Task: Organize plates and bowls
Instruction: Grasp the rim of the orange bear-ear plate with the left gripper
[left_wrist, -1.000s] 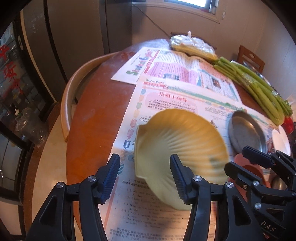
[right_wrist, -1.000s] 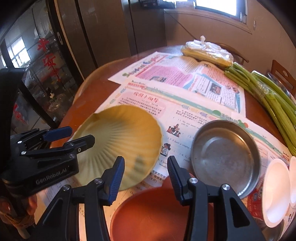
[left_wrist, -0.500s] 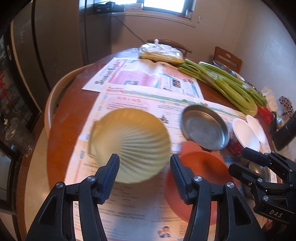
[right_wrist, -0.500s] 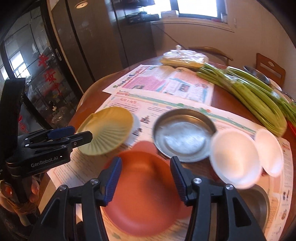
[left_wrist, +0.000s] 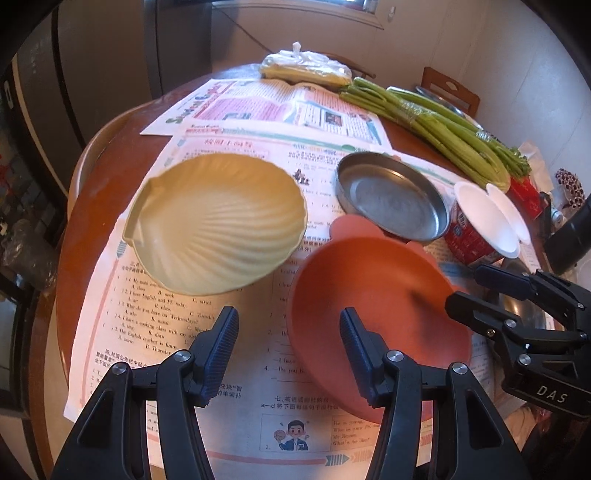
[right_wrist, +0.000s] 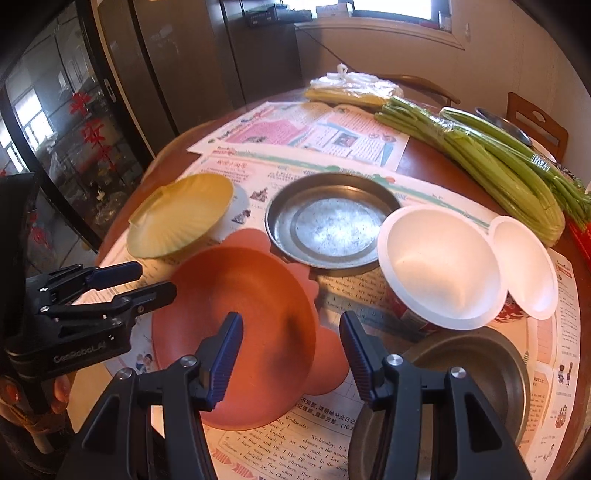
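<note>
A yellow shell-shaped plate (left_wrist: 218, 221) (right_wrist: 181, 218) lies on newspaper at the table's left. To its right lies an orange plate (left_wrist: 373, 306) (right_wrist: 236, 306), with a round metal plate (left_wrist: 391, 201) (right_wrist: 328, 221) behind it. Two white foam bowls (right_wrist: 439, 266) (right_wrist: 524, 266) sit on red cups, and a metal bowl (right_wrist: 465, 373) stands near the front right. My left gripper (left_wrist: 288, 325) (right_wrist: 153, 278) hovers open over the orange plate's left rim. My right gripper (right_wrist: 291, 325) (left_wrist: 467, 290) hovers open above the same plate. Neither gripper holds anything.
Newspapers (left_wrist: 280, 110) cover most of the round wooden table (left_wrist: 96, 206). A long bunch of celery (right_wrist: 480, 155) and a plastic bag of yellow food (right_wrist: 351, 90) lie at the back. Wooden chairs (right_wrist: 535, 122) stand behind, and a chair back (left_wrist: 83, 162) curves along the left edge.
Both grippers have drawn back and to the right, away from the yellow shell plate. The orange plate, the white bowls and the metal bowl have come into view beneath them.
</note>
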